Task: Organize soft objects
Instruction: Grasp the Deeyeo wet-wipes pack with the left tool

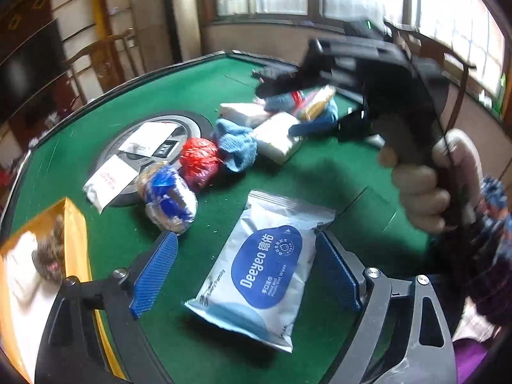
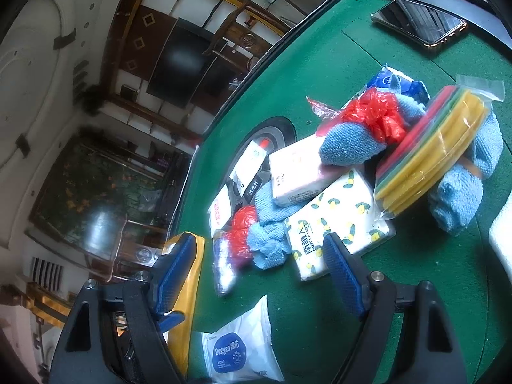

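Wet-wipes pack (image 1: 259, 272), silver-white with blue label, flat on the green counter (image 1: 336, 172); beyond it, blue cloths (image 1: 238, 147), tissue packs (image 2: 339, 220) and red bag (image 1: 200, 160) heaped together.

Wipes pack (image 1: 265, 268) on table (image 1: 336, 185), box (image 1: 76, 224) left, cloths (image 1: 238, 147) behind.

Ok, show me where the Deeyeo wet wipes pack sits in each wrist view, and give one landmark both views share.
Left wrist view: the wet wipes pack lies on the green felt, low centre, between the left gripper fingers.
Right wrist view: the same pack is at the bottom edge, left of centre, beside the yellow box.
Shared landmark: the red plastic bag ball.
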Demonstrator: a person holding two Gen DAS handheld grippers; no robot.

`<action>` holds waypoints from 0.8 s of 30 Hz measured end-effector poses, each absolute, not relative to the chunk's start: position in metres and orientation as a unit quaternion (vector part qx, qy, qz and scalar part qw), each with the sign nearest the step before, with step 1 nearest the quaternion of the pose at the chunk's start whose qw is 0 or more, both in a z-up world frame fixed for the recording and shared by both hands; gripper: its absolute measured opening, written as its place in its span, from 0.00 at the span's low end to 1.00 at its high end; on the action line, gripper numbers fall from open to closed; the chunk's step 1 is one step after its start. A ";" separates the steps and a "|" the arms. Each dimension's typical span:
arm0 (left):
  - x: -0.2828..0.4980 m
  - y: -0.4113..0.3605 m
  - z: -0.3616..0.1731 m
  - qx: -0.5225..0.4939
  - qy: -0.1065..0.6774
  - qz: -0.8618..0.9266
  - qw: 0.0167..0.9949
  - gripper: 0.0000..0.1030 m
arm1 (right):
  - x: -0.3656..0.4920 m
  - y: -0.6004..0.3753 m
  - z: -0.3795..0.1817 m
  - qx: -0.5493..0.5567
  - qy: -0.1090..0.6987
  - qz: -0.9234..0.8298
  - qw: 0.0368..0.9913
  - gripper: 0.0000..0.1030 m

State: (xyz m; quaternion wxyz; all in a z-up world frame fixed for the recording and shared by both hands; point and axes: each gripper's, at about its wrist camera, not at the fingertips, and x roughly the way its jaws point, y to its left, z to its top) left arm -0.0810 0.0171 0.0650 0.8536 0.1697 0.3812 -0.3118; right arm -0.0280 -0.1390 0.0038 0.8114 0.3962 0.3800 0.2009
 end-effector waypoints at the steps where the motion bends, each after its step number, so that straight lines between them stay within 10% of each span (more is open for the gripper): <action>1: -0.079 0.011 0.060 0.178 0.392 -0.326 0.842 0.86 | -0.028 -0.139 0.004 0.396 0.380 0.201 0.811 0.75; 7: -0.082 -0.028 0.024 0.230 0.401 -0.332 0.822 0.87 | -0.030 -0.137 0.010 0.393 0.371 0.204 0.816 0.75; 14: -0.070 0.006 0.045 0.132 0.422 -0.307 0.843 0.24 | -0.030 -0.128 0.016 0.373 0.373 0.199 0.826 0.75; 24: -0.062 0.096 0.070 -0.009 0.399 -0.258 0.880 0.17 | -0.034 -0.099 0.032 0.304 0.371 0.188 0.857 0.75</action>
